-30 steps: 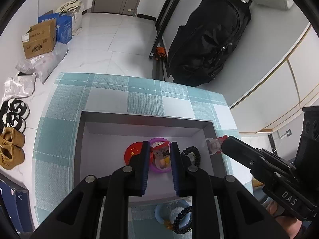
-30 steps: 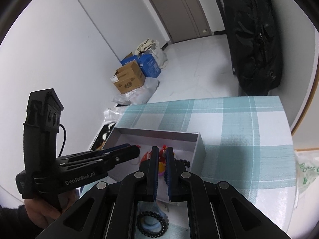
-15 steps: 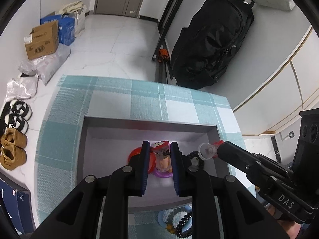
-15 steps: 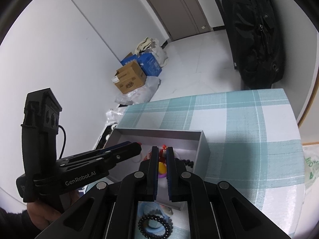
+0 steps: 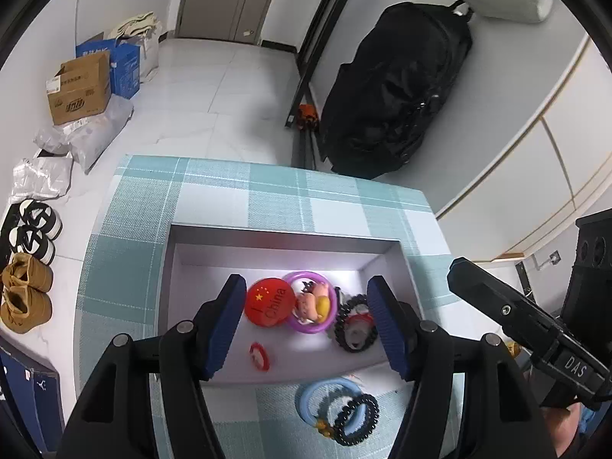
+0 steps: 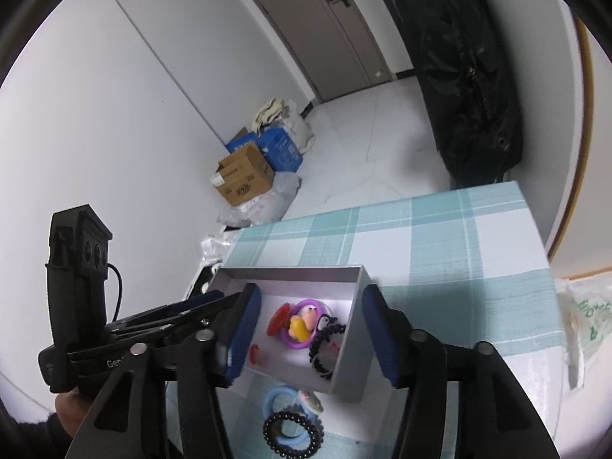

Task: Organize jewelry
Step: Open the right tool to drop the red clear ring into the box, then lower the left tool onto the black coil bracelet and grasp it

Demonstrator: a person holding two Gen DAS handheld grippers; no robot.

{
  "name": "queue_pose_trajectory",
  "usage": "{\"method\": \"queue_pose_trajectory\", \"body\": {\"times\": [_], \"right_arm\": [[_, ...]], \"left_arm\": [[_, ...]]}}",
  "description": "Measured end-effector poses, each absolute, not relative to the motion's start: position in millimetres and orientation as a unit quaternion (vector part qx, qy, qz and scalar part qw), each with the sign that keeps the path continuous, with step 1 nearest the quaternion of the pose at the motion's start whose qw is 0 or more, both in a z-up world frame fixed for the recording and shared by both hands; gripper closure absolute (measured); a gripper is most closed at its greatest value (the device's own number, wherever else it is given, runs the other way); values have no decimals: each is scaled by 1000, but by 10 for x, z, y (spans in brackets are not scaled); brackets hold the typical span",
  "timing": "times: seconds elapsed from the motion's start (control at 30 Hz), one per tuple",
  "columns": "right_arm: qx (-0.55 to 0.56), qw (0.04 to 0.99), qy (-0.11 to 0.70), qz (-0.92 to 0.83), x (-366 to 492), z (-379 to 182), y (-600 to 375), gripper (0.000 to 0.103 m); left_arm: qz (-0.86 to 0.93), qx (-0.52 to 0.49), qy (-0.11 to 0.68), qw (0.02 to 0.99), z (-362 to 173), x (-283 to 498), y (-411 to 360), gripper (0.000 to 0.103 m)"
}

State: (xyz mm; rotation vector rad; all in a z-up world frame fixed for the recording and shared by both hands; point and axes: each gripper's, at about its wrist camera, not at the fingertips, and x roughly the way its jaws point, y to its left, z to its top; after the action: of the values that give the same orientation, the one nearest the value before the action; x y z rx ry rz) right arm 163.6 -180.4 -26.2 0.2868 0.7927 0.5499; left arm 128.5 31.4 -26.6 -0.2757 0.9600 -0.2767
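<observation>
A grey open box [image 5: 283, 239] [image 6: 355, 348] sits on the checked table. In it lie a red China badge [image 5: 269, 302], a purple ring with a cartoon figure [image 5: 310, 302] [image 6: 300, 325], a black bead bracelet [image 5: 354, 323] [image 6: 323, 344] and a small red ring [image 5: 260, 355] [image 6: 257, 354]. In front of the box lie a blue ring [image 5: 325, 401] [image 6: 285, 417] and a black bead bracelet [image 5: 355, 419] [image 6: 292, 434]. My left gripper [image 5: 308, 319] is open and empty above the box. My right gripper [image 6: 311, 331] is open and empty too.
A teal checked cloth [image 5: 267, 191] covers the table. Beyond it are a white tiled floor, cardboard boxes [image 5: 78, 90], shoes [image 5: 25, 267] and a black bag [image 5: 394, 88]. A plastic bag [image 6: 585, 317] lies at the table's right edge.
Both grippers have opened wide from shut. The small red ring and another piece now lie in the box. Both grippers have drawn back a little.
</observation>
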Motion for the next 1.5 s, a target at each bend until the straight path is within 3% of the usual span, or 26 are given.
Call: {"method": "queue_pose_trajectory", "body": {"times": [0.3, 0.57, 0.77, 0.93, 1.27, 1.5], "right_arm": [[101, 892, 359, 254, 1417, -163, -1830, 26], [94, 899, 356, 238, 1244, -177, -1923, 20], [93, 902, 354, 228, 1114, -186, -2009, 8], [102, 899, 368, 215, 1050, -256, -2105, 6], [95, 893, 401, 182, 944, -376, -2241, 6], [90, 891, 415, 161, 914, -429, -2397, 6]], "left_arm": [[-139, -112, 433, 883, -158, 1053, 279, 39], [-133, -119, 411, 894, -156, 801, 375, 34], [-131, -112, 415, 893, -184, 618, 377, 27], [-139, -90, 426, 890, -267, 457, 217, 24], [-147, 62, 422, 893, -544, 338, -449, 24], [-98, 78, 442, 888, -708, 465, -487, 24]]}}
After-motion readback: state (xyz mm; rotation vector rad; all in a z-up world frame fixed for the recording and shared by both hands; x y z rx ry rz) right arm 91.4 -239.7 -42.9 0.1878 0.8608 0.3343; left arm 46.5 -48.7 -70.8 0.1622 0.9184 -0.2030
